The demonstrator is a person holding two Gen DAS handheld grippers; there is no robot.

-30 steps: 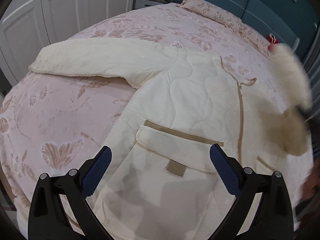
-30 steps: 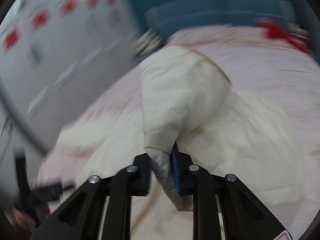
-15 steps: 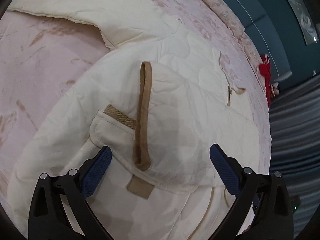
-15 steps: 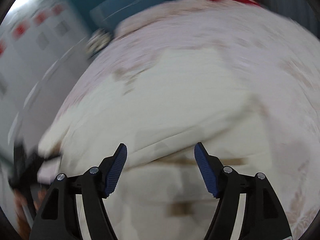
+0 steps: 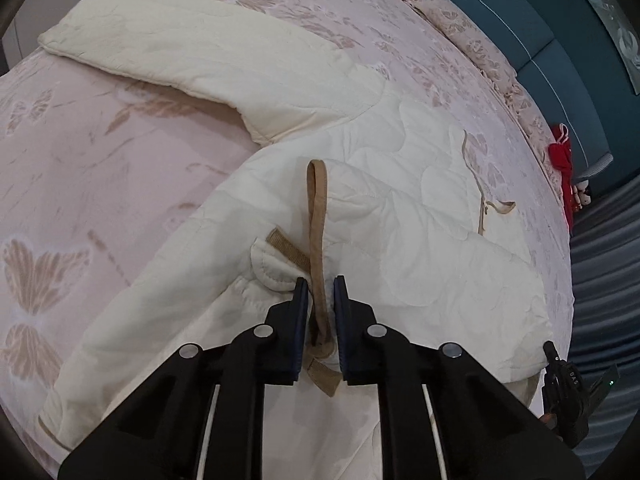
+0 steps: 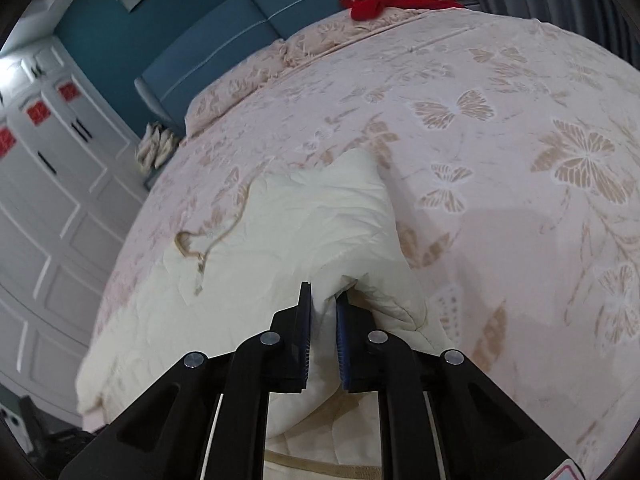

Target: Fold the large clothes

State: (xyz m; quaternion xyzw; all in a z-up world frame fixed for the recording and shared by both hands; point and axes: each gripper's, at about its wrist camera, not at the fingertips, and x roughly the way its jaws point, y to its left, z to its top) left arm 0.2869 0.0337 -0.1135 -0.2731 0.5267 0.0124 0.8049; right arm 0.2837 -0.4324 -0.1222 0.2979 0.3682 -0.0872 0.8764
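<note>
Left wrist view: the left gripper (image 5: 321, 294) fingers are closing on the tan-trimmed cuff of the cream quilted jacket (image 5: 400, 248), which lies ahead on the pink butterfly-print bed (image 5: 80, 184). That narrow trim could slip free.

Right wrist view: the right gripper (image 6: 323, 300) fingers are closing on a jacket fold directly between them; such a shallow bite may drop it.

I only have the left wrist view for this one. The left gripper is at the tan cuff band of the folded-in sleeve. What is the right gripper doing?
Observer: The right gripper is closing on a bunched fold of the cream coat at its right edge; fabric sits between the pads.
Operator: Is that edge flat?
Observer: No, it is pulled up into a ridge at the jaws.
Operator: What is beyond the coat on that side?
Observer: Bare butterfly-print bedspread, and a red garment up by the headboard.
</note>
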